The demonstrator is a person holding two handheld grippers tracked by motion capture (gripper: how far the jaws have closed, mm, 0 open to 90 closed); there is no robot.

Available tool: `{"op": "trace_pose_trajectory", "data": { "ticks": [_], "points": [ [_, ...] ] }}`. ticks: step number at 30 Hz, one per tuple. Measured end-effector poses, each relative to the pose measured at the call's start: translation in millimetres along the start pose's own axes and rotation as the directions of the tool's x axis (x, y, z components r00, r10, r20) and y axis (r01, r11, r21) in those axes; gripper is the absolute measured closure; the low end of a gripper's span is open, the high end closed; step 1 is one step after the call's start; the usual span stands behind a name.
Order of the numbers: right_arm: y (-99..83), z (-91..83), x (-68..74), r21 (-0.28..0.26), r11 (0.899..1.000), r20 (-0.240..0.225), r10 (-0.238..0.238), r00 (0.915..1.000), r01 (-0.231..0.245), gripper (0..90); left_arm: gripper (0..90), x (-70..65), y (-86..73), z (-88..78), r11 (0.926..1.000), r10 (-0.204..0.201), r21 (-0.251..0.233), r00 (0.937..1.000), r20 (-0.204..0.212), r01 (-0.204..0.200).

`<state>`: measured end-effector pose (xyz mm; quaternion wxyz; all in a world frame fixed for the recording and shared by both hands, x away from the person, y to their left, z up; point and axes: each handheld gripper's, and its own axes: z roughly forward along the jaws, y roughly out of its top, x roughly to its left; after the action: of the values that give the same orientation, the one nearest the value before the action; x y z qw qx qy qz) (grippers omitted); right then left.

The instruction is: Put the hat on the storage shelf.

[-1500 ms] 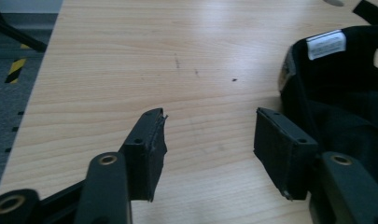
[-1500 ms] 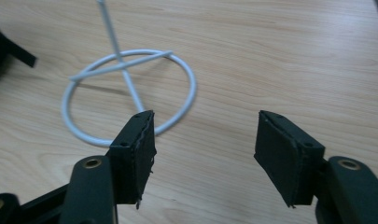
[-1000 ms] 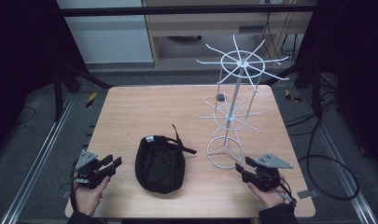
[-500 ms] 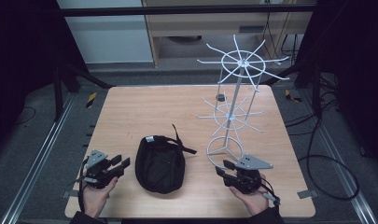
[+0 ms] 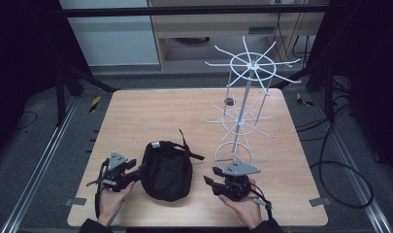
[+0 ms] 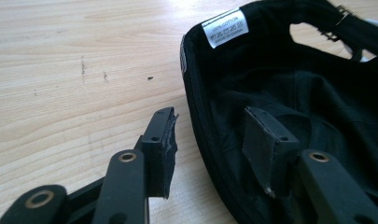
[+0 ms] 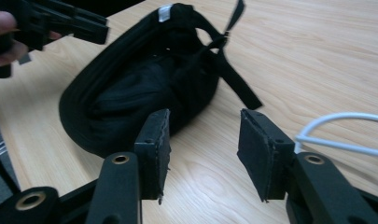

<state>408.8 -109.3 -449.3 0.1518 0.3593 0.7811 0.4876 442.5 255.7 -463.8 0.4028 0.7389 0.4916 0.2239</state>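
From the high view, both grippers have closed in on the black cap (image 5: 166, 171) vs. 1 s ago: left gripper (image 5: 133, 171) now sits at its left edge, right gripper (image 5: 209, 182) has slid in from the rack (image 5: 242, 109) side to just beside its right, so prob. a two-handed pickup is starting, w/ the cap lying upside down at the desk's (image 5: 136, 116) near-middle. In the left gripper view, fingers are apart and straddle the brim edge, one pad over bare wood, the other inside the crown; white label (image 6: 224, 28) shows, soft cotton, strap at the back. In the right gripper view, fingers are apart w/ nothing between, cap just ahead, strap trailing toward the rack's white base ring (image 7: 340, 133).
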Motion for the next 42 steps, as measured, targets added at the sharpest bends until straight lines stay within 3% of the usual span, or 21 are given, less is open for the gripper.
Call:
{"op": "trace_pose_trajectory", "data": {
  "ticks": [11, 23, 29, 37, 42],
  "points": [
    [4.1, 44.4, 30.4, 0.057, 0.998, -0.06, -0.019, 0.998, 0.023, 44.0, 61.6, 6.3, -0.4, 11.0, 0.9994, 0.001, 0.036, 1.0, -0.01, 0.0],
    [-1.0, 62.5, 34.6, 0.103, 0.995, -0.044, 0.004, 0.999, 0.0, 44.7, 73.3, 1.1, -3.9, 17.3, 0.9956, 0.011, 0.093, 0.9997, 0.023, -0.013],
    [-2.2, 65.2, 30.9, 0.128, 0.992, -0.031, 0.027, 0.9992, -0.023, 52.6, 77.4, -0.1, -4.2, 16.7, 0.9948, 0.0, 0.102, 0.9994, 0.033, -0.003],
    [-1.0, 67.1, 26.9, 0.171, 0.984, 0.002, 0.045, 0.999, -0.045, 79.6, 78.7, -5.8, -4.8, 15.2, 0.9937, -0.001, 0.112, 0.9981, 0.062, -0.006],
    [2.2, 63.4, 21.3, 0.143, 0.989, 0.028, 0.037, 0.9989, -0.041, 83.6, 78.7, -11.9, -5.3, 14.9, 0.993, 0.015, 0.116, 0.9971, 0.075, -0.024]
  ]
}}
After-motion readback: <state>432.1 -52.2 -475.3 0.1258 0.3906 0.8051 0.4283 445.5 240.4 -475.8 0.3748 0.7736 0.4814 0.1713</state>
